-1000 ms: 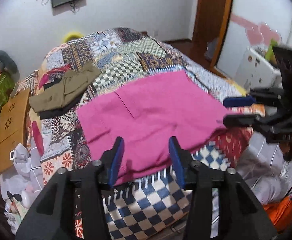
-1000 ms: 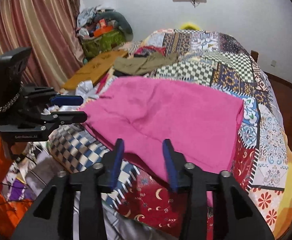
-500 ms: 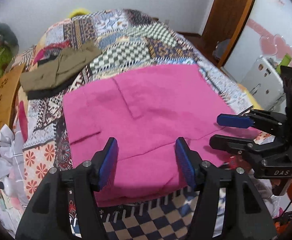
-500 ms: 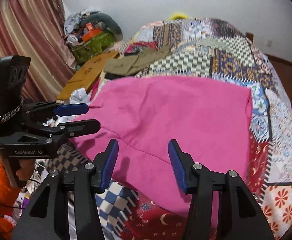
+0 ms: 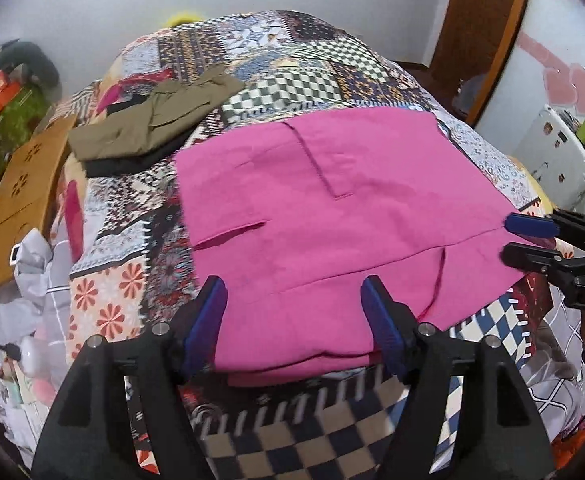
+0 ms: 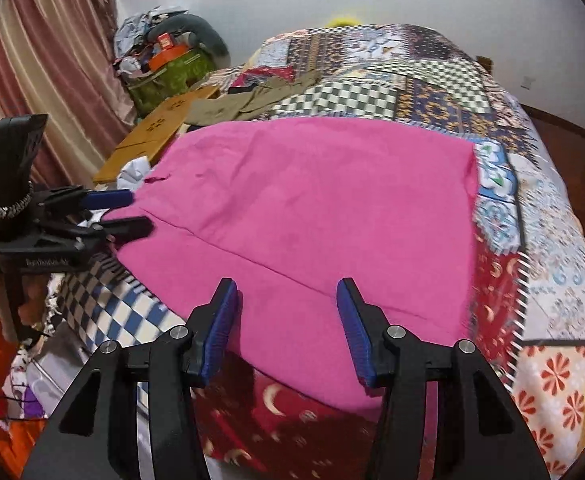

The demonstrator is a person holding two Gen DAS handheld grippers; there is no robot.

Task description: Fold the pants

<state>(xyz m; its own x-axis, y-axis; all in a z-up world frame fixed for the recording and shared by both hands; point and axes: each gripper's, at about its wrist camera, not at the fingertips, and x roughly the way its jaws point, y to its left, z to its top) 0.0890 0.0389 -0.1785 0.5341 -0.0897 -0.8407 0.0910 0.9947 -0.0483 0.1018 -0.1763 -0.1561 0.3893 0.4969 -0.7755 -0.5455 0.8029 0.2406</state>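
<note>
Bright pink pants (image 5: 332, 208) lie spread flat on a patchwork bed quilt (image 5: 284, 60), also in the right wrist view (image 6: 312, 208). My left gripper (image 5: 294, 312) is open and empty, its blue-padded fingers just above the near edge of the pants. My right gripper (image 6: 288, 312) is open and empty over the near right edge of the pants. Each gripper shows in the other's view, the right one (image 5: 528, 240) at the pants' right corner, the left one (image 6: 128, 212) at the left corner.
Folded olive and black garments (image 5: 152, 128) lie on the quilt behind the pants to the left. A wooden board (image 5: 24, 192) leans by the bed's left side. A checkered blanket (image 5: 300, 432) covers the near bed edge. A white case (image 5: 560, 164) stands at right.
Both grippers have moved forward and lower toward the near edge of the pants, and their jaws have opened wider. The pants have not moved.
</note>
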